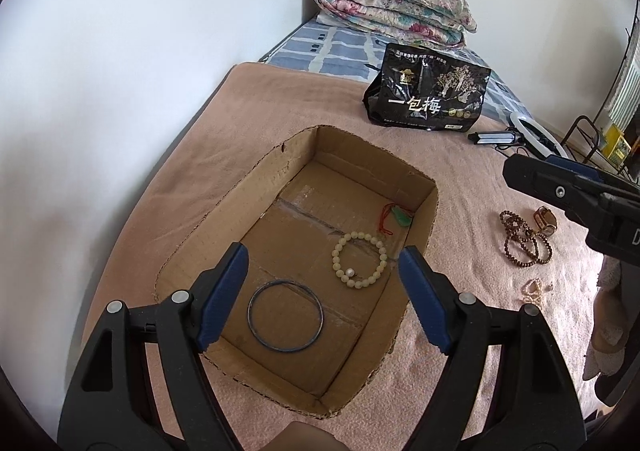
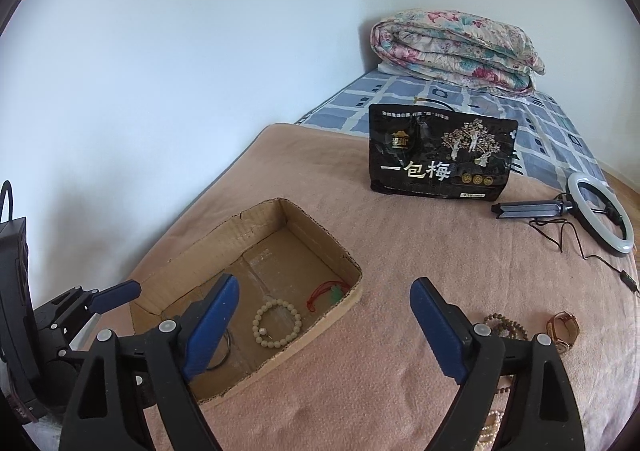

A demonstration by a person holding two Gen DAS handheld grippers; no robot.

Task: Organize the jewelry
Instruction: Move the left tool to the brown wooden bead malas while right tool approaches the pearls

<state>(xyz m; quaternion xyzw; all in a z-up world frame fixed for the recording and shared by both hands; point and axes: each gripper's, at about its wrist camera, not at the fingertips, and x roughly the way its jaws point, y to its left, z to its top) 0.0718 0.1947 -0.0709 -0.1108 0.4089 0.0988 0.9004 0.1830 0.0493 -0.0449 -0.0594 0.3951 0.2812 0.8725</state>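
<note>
An open cardboard box [image 1: 424, 207] [image 2: 344, 307] lies on the pink blanket. In it are a dark bangle [image 1: 285, 315], a pale bead bracelet [image 1: 359, 259] [image 2: 277, 318] and a green pendant on red cord [image 1: 400, 218] [image 2: 334, 294]. My left gripper [image 1: 324, 263] is open and empty above the box. To the right on the blanket lie a brown bead string [image 1: 524, 239] [image 2: 505, 325], a gold watch [image 1: 546, 221] [image 2: 563, 331] and a small pearl piece [image 1: 534, 287] [image 2: 490, 431]. My right gripper [image 2: 324, 299] is open and empty above the blanket beside the box.
A black snack bag [image 1: 428, 95] [image 2: 440, 153] stands behind the box. A ring light on a small tripod [image 2: 600, 211] with its cable lies at the right. A folded floral quilt [image 2: 456, 51] sits at the bed's head. A white wall runs along the left.
</note>
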